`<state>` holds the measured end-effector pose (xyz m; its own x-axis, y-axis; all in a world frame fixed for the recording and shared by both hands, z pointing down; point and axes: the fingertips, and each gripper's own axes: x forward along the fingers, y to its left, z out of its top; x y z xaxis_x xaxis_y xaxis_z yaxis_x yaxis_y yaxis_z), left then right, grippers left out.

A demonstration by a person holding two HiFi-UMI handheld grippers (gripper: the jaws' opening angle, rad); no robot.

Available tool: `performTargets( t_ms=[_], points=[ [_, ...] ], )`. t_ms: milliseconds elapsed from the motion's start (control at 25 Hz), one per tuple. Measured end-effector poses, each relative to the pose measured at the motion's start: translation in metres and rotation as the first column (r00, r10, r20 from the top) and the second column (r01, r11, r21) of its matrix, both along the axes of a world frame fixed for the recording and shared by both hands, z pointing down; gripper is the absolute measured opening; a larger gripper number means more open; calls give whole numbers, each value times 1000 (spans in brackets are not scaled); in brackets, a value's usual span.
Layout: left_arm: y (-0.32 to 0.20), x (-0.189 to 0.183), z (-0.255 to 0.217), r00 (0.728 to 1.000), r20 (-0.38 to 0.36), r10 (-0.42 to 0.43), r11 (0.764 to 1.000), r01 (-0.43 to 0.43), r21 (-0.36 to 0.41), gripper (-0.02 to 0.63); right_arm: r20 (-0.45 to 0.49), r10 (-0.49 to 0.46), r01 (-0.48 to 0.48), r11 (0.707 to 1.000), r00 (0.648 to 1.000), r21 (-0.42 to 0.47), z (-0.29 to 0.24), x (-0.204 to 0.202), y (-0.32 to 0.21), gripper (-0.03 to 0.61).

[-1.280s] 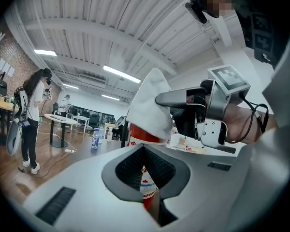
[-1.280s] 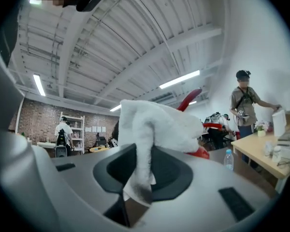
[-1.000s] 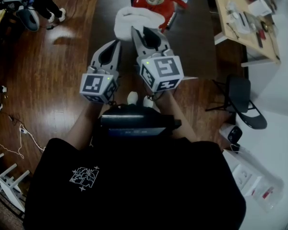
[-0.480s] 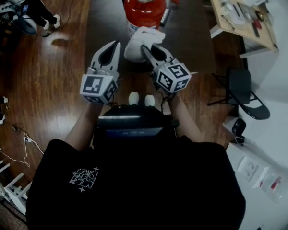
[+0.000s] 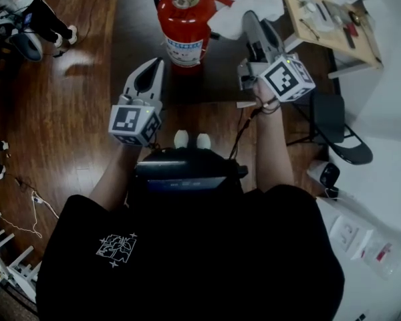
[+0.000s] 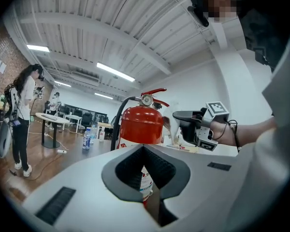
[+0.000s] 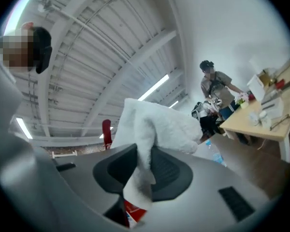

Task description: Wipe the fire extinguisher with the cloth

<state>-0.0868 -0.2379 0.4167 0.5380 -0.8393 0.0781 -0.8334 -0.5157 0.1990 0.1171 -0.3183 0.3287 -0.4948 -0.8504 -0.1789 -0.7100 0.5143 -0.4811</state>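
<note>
Currently: cloth (image 5: 235, 20), soft and light by my reckoning, pinched by a fold in my right gripper (image 5: 252, 20) beside the fire extinguisher (image 5: 182, 29), which stands upright on the floor (image 5: 87, 112) and is likely heavy and slick; left gripper (image 5: 154, 65) pressed together, empty.

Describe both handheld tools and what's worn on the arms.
Both the left tool and right tool are pale grey, wedge-shaped, with dark ribbed pads inside tapering jaws. Each carries a white cube of black square markers at its rear. A thin black cable trails from the right one. The black T-shirt has short sleeves; forearms are uncovered.
</note>
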Motion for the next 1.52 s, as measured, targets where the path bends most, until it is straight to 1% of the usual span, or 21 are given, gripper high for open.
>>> performTargets(
  t_ms=[120,200,280,400,480,560,600,680,760,800,840,920,1080,1120,1200,1240,1320,1360,1440,1480,1520],
  points=[
    [-2,6,-1,1000,4,-1,1000,1,3,0,96,-49,54,998,994,-43,10,-9,-16,100],
    [-4,8,0,1000,5,-8,1000,8,4,0,123,-67,76,995,990,-70,21,-19,-22,98],
    [-6,9,-2,1000,8,-14,1000,14,6,0,80,-75,82,992,994,-98,37,-32,-26,98],
    [-8,11,-2,1000,11,-19,1000,19,15,0,-56,-67,59,989,996,-135,70,-43,-29,94],
    [-8,13,-4,1000,-4,-25,1000,25,8,0,-143,-75,47,981,987,-189,105,-43,-29,92],
    [-9,14,-4,1000,-10,-29,1000,29,9,0,-211,-102,42,961,972,-272,150,-44,-28,92],
    [-10,14,-4,999,-11,-31,999,31,11,0,-232,-121,42,947,965,-318,174,-45,-26,92],
    [-11,13,-4,999,-11,-38,999,38,9,0,-235,-163,56,913,958,-404,212,-49,-20,92],
    [-12,12,-4,999,-15,-45,999,45,8,0,-221,-191,73,889,956,-452,233,-53,-13,92],
    [-13,12,-4,999,-17,-47,999,47,8,0,-220,-199,79,885,955,-459,237,-54,-10,92],
    [-14,13,-3,999,-18,-48,999,48,8,0,-219,-202,84,887,955,-455,237,-53,-10,92],
    [-15,16,-3,999,-18,-47,999,47,7,0,-228,-191,84,908,955,-410,223,-46,-13,92],
    [-13,20,-5,999,-16,-41,999,41,4,0,-288,-127,65,975,949,-214,147,-23,-35,92],
    [-13,20,-5,999,-15,-41,999,41,5,0,-305,-112,64,985,946,-161,125,-18,-43,92],
    [-12,21,-6,999,-12,-41,999,41,5,0,-317,-93,78,995,944,-61,81,-11,-58,94],
    [-11,21,-7,999,-8,-44,999,44,3,0,-309,-98,98,995,946,-17,61,-10,-65,94],
    [-9,19,-6,999,3,-52,999,52,-2,0,-293,-156,174,984,943,37,33,-12,-75,94],
    [-8,18,-6,998,7,-55,998,55,-4,0,-306,-203,226,973,930,43,27,-17,-79,94],
    [-7,16,-6,998,8,-62,998,62,-8,0,-358,-293,326,945,886,32,25,-33,-82,94],
    [-6,15,-6,998,7,-67,998,67,-10,0,-374,-328,363,931,867,25,24,-42,-82,94],
    [-5,14,-7,998,6,-70,997,70,-11,0,-380,-352,387,922,855,19,24,-49,-81,94]
  ],
)
